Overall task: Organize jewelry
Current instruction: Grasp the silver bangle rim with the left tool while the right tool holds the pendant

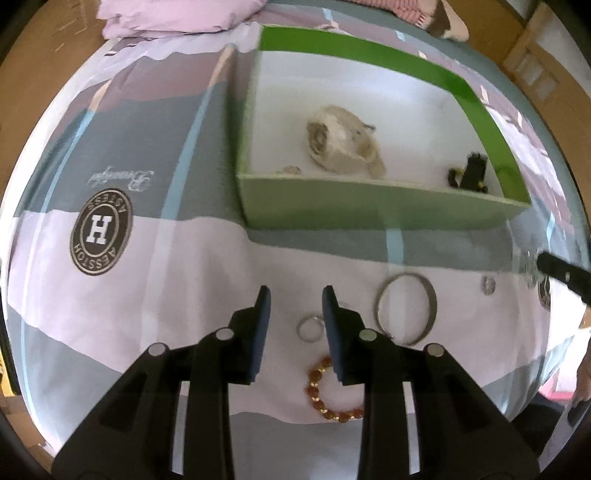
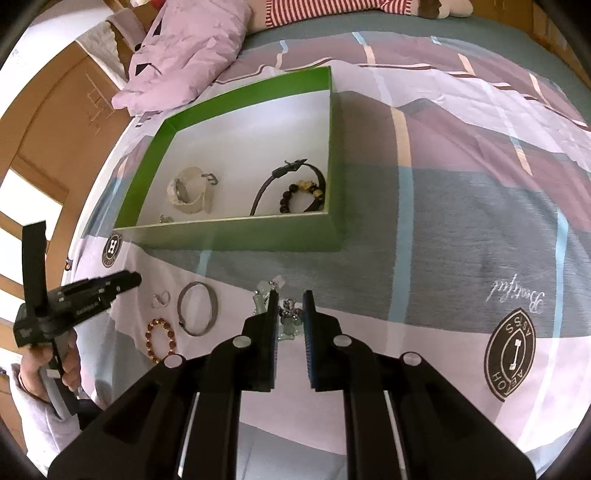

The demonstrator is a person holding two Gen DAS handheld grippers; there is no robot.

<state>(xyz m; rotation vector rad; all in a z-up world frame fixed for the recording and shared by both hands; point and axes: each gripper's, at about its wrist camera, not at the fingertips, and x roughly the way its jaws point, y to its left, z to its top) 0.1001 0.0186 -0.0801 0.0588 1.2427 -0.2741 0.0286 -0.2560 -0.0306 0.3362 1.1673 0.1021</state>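
Observation:
A green box (image 1: 384, 205) (image 2: 236, 230) with a white floor stands on the bedspread. It holds a pale bracelet (image 1: 343, 142) (image 2: 188, 190), a black cord bracelet (image 2: 295, 177) and a dark bead bracelet (image 2: 301, 195). On the bedspread lie a silver bangle (image 1: 406, 308) (image 2: 197, 308), a small silver ring (image 1: 311, 328) (image 2: 161, 298) and an orange bead bracelet (image 1: 328, 391) (image 2: 159, 339). My left gripper (image 1: 296, 295) is open and empty, just left of the ring. My right gripper (image 2: 290, 299) is open, its fingertips on either side of a clear beaded piece (image 2: 290, 314).
A pink pillow (image 2: 192, 55) (image 1: 177, 14) lies beyond the box. Round logos (image 1: 100, 236) (image 2: 511, 360) are printed on the bedspread. A small clear item (image 1: 488, 285) lies right of the bangle. Wooden furniture (image 2: 59, 122) stands past the bed's edge.

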